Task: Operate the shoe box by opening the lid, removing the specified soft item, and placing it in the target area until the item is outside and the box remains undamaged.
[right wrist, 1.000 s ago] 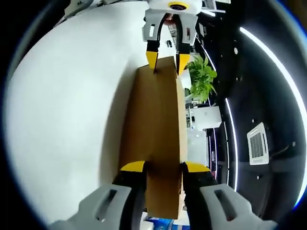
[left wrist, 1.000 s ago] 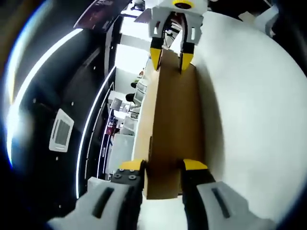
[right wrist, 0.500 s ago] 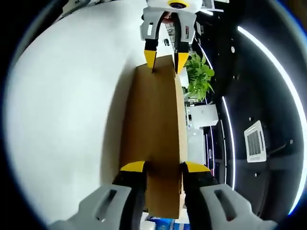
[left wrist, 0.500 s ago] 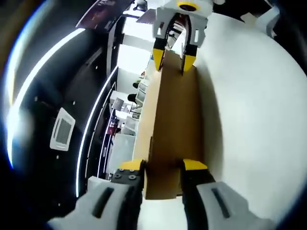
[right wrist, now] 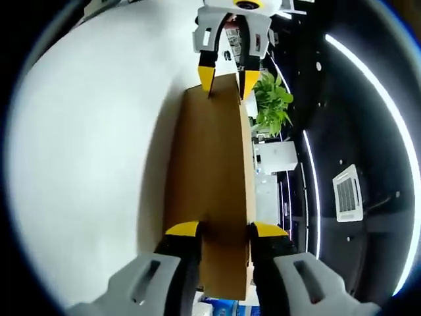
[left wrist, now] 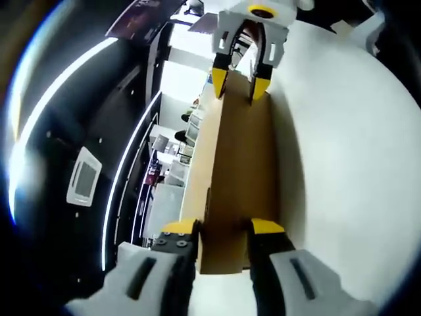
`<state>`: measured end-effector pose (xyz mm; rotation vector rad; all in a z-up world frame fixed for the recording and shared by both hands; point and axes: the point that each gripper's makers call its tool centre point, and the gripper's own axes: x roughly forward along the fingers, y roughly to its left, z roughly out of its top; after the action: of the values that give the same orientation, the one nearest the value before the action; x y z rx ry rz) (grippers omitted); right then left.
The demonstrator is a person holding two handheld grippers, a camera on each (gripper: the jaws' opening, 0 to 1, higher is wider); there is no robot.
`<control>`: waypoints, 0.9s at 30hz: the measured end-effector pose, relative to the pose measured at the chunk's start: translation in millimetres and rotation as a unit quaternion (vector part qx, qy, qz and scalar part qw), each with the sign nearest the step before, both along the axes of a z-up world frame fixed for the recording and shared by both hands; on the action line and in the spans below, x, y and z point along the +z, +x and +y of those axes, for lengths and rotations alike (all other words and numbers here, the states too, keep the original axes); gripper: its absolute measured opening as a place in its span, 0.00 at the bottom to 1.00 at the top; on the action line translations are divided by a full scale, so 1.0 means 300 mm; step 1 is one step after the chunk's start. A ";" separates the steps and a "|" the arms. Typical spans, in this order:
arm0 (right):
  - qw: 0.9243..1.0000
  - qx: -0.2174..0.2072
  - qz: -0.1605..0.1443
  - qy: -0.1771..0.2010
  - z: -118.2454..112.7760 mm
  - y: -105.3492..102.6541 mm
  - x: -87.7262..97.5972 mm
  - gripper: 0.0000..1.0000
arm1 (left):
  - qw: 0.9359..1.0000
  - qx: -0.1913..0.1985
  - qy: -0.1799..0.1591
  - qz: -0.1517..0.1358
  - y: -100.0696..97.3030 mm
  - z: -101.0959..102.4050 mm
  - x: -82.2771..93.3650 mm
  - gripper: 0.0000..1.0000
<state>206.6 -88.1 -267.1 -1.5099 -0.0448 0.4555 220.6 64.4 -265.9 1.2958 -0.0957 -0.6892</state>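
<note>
A long brown cardboard lid [left wrist: 240, 171] is held up between my two grippers, one at each short end. In the left gripper view my left gripper [left wrist: 222, 230] is shut on the lid's near end, and the right gripper [left wrist: 240, 82] clamps the far end at the top. The right gripper view mirrors this: my right gripper [right wrist: 222, 230] is shut on the near end of the lid [right wrist: 207, 164], with the left gripper [right wrist: 227, 79] on the far end. The lid hangs above a white table [left wrist: 348, 151]. The box's base and the soft item are hidden.
Both views are rolled sideways. The white table [right wrist: 85, 131] lies on one side of the lid; a dark ceiling with light strips and an air vent [left wrist: 82, 181] lies on the other. A green plant [right wrist: 273, 102] stands in the room behind.
Both views have shifted a little, and the far gripper sits slightly higher in each. Both grippers keep their hold on the lid.
</note>
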 end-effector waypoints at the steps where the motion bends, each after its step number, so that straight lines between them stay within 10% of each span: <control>1: 1.000 0.000 -0.003 0.000 0.001 0.000 -0.001 0.29 | 1.000 0.000 0.001 -0.002 0.000 0.000 -0.003 0.30; 27: 1.000 -0.002 -0.007 0.013 0.008 0.001 0.005 0.29 | 1.000 -0.004 0.014 -0.018 -0.003 0.004 0.000 0.29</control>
<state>206.8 -85.7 -265.6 -1.4869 -0.0578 0.4390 219.7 65.6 -265.9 1.3364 -0.1208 -0.6771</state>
